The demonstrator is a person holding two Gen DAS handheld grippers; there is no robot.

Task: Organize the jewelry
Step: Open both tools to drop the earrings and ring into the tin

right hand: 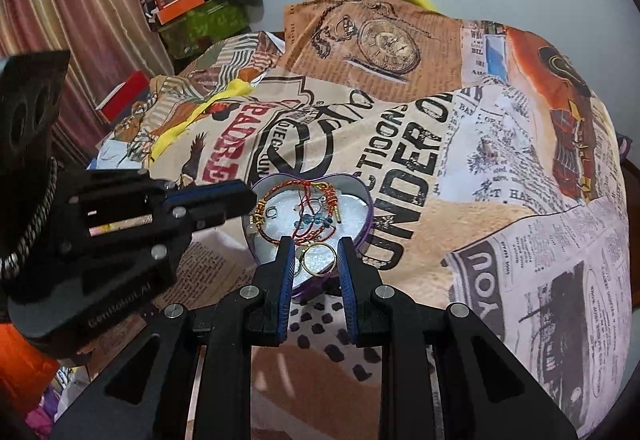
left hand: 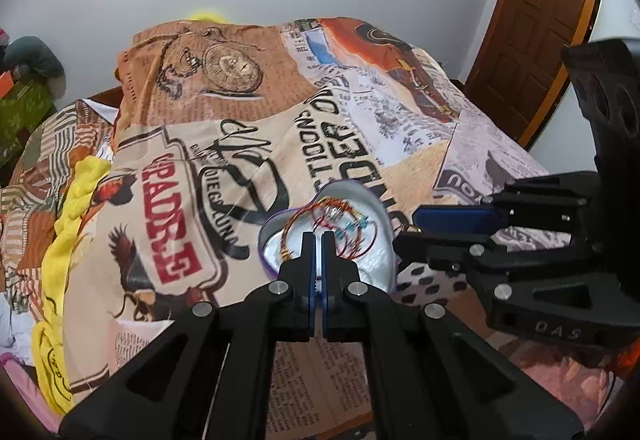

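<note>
Black linkage arms fill the near foreground of each wrist view. Left gripper point(left hand: 318, 240) has its jaws nearly together over the heart-shaped tin point(left hand: 362, 188); whether they pinch the red-and-gold bracelet point(left hand: 312, 217) cannot be told. Right gripper point(right hand: 314, 246) stands with jaws wide, flanking a gold ring point(right hand: 318, 260) at the tin's near tip. Both pieces lie inside the tin on the printed bedspread point(right hand: 500, 159). Bracelet: light, limp, prone to snagging; grasp one strand. Ring: small, stiff, slippery; pinch across its band.
</note>
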